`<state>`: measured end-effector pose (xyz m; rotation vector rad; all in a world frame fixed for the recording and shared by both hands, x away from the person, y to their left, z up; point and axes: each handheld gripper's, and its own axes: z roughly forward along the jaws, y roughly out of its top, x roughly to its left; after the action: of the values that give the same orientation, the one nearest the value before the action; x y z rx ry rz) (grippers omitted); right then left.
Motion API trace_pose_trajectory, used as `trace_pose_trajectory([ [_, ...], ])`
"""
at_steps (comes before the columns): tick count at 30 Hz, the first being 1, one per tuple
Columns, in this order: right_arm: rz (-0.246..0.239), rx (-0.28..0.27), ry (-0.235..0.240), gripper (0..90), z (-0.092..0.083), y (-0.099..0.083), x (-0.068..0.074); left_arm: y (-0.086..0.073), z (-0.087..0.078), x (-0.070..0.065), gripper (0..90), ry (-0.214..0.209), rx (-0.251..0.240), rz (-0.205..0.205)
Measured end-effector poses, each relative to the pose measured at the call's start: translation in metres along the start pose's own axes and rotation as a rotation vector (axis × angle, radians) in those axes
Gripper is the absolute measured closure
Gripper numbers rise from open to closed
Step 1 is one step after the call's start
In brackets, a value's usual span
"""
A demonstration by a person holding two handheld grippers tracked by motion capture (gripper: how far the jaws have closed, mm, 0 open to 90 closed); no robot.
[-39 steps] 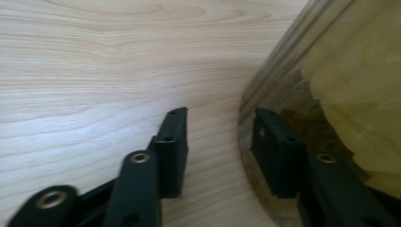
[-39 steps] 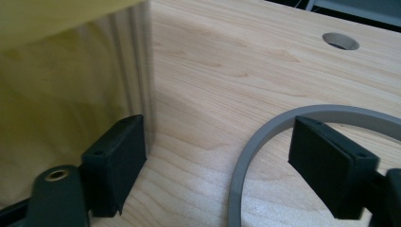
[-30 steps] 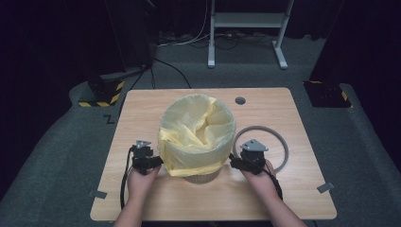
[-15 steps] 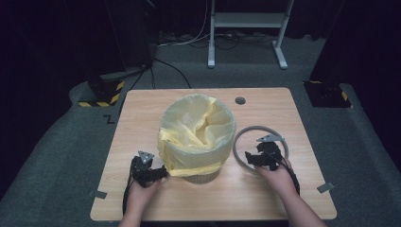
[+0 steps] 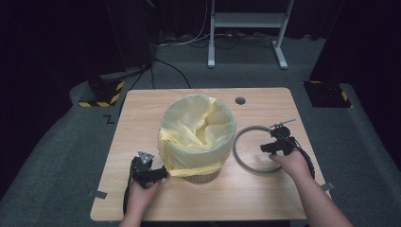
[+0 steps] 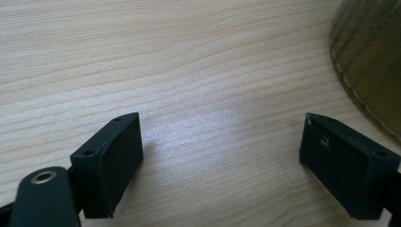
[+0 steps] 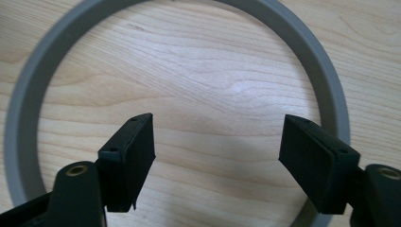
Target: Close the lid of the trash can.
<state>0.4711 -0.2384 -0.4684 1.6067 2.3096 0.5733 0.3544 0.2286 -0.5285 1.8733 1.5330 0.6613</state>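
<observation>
**Fingers apart on both grippers, ring is next**

Fingers [image 7: 127,161] of our right gripper [image 5: 274,145] stand apart and have just been closing a bit, with nothing between them but bare wood inside the grey ring [image 7: 326,80]. Left gripper [image 5: 150,171] fingers [image 6: 111,165] are apart too, nothing clamped, parked near-left of the bin [image 5: 201,176] at its base.

Ring [image 5: 246,163] lies flat on the table [image 5: 142,118], just right of the bin, our right gripper over its right side. Yellow bag [image 5: 189,142] is draped over the bin rim, folded down outside.

Step in hand, as we judge it: pick up the ring to seat it over the bag.

How to do it well:
- Shift right gripper so one finger sits inside the band, one outside; now both sit inside.
- Come down low since the ring lies flat, then close on the band.
- Lift level, keep it from snagging the bag.
- Use left gripper to steady the bin if it shifts.
</observation>
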Motion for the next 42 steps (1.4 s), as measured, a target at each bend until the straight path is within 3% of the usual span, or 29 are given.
trace_pose_trajectory([
  [9, 0.016, 0.098, -0.041, 43.3, 0.004, 0.014, -0.020, 0.000, 0.000, 0.000, 14.9, -0.004, -0.001, 0.005],
  [14, 0.060, 0.146, -0.066, 52.2, -0.001, 0.020, -0.035, 0.000, 0.000, 0.000, 14.7, -0.007, -0.001, 0.008],
  [22, 0.135, 0.283, -0.090, 64.2, 0.005, 0.024, -0.052, 0.000, 0.000, 0.000, 14.8, -0.007, -0.004, 0.006],
  [29, 0.181, 0.327, -0.082, 71.3, 0.017, 0.029, -0.061, 0.000, -0.001, 0.000, 15.0, -0.021, 0.001, 0.023],
  [34, 0.221, 0.359, -0.051, 74.6, 0.026, 0.033, -0.065, 0.000, -0.001, 0.000, 15.2, -0.023, 0.001, 0.024],
  [39, 0.210, 0.393, -0.064, 80.1, 0.029, 0.034, -0.066, 0.000, -0.001, 0.000, 15.2, -0.024, 0.001, 0.026],
  [42, 0.205, 0.377, -0.065, 81.9, 0.028, 0.032, -0.063, -0.001, -0.001, 0.000, 15.5, -0.028, 0.001, 0.031],
])
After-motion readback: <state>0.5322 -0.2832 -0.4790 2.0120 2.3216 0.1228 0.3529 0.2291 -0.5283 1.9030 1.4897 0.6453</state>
